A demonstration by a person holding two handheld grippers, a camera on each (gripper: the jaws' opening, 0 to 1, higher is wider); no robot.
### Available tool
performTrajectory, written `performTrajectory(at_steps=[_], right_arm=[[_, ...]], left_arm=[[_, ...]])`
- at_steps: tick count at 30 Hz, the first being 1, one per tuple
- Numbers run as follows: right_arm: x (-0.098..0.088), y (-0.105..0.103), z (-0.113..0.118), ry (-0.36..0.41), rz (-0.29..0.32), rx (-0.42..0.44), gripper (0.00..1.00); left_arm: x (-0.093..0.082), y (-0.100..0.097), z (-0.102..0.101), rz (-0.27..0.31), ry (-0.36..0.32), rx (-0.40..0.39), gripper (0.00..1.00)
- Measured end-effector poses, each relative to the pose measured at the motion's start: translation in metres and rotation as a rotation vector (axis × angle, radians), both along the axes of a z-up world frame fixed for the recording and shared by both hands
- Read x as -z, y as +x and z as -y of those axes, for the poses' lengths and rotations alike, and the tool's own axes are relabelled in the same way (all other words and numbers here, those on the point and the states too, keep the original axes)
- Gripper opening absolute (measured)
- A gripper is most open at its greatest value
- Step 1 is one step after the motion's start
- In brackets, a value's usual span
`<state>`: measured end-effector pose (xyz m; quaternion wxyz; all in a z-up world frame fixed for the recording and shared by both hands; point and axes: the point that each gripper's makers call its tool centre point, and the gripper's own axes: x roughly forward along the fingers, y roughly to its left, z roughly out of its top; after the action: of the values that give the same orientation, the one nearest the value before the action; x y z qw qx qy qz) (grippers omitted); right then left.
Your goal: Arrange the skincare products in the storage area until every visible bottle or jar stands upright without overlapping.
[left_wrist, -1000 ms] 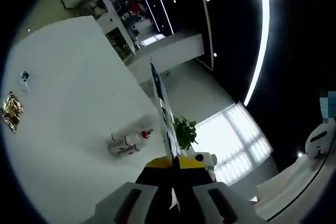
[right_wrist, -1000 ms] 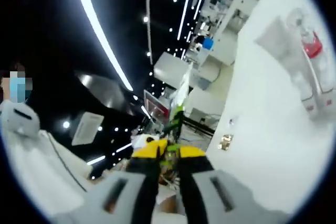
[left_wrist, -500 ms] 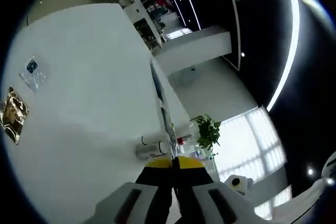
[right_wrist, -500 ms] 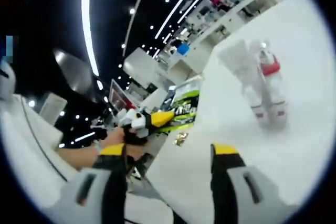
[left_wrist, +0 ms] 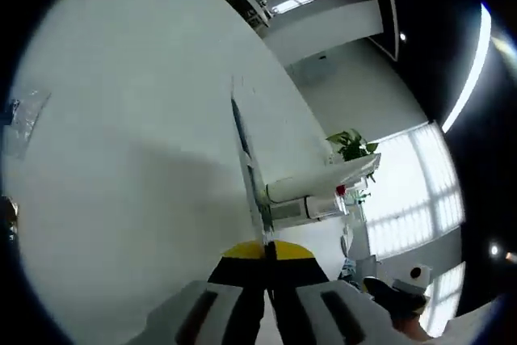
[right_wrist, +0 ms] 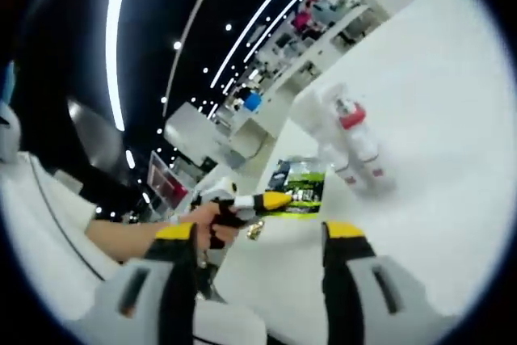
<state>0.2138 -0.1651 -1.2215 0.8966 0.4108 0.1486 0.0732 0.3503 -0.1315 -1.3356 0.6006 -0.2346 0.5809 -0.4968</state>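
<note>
Your left gripper [left_wrist: 266, 241] has its jaws closed on a flat packet [left_wrist: 246, 171], seen edge-on; the right gripper view shows its green printed face. Bottles [left_wrist: 311, 199] lie on the white counter [left_wrist: 129, 119]. Your right gripper [right_wrist: 258, 236] has its jaws spread wide, holding nothing.

- The left gripper [left_wrist: 266, 250], yellow-tipped fingers [left_wrist: 242, 250] closed, pinches a thin flat packet [left_wrist: 249, 174] edge-on.
- White red-capped bottles [left_wrist: 311, 199] lie on the white surface [left_wrist: 129, 135].
</note>
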Motion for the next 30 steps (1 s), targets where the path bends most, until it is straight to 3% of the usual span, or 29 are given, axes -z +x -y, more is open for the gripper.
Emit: performTrajectory(at_steps=[3,8,14,17,21,27,30], right_arm=[[0.003,-0.005,0.004,0.013,-0.003,0.037,0.60],[0.008,-0.013,0.008,0.023,-0.018,0.063,0.59],[0.004,-0.028,0.014,0.018,-0.010,0.106,0.59],[0.009,-0.036,0.014,0.028,-0.017,0.121,0.59],[0.014,-0.042,0.013,0.043,-0.028,0.128,0.59],[0.012,-0.046,0.010,0.050,-0.014,0.142,0.59],[0.020,-0.045,0.002,0.048,-0.030,0.113,0.59]], left_arm=[[0.014,0.001,0.002,-0.019,0.051,-0.002,0.00],[0.021,-0.003,0.011,-0.036,0.065,0.024,0.00],[0.031,-0.010,0.017,-0.024,0.103,0.046,0.01],[0.042,-0.007,0.013,0.006,0.161,0.042,0.01],[0.048,-0.004,0.010,-0.025,0.200,0.006,0.05],[0.053,0.000,0.001,0.014,0.238,-0.005,0.14],[0.049,0.006,0.000,0.022,0.216,-0.033,0.19]])
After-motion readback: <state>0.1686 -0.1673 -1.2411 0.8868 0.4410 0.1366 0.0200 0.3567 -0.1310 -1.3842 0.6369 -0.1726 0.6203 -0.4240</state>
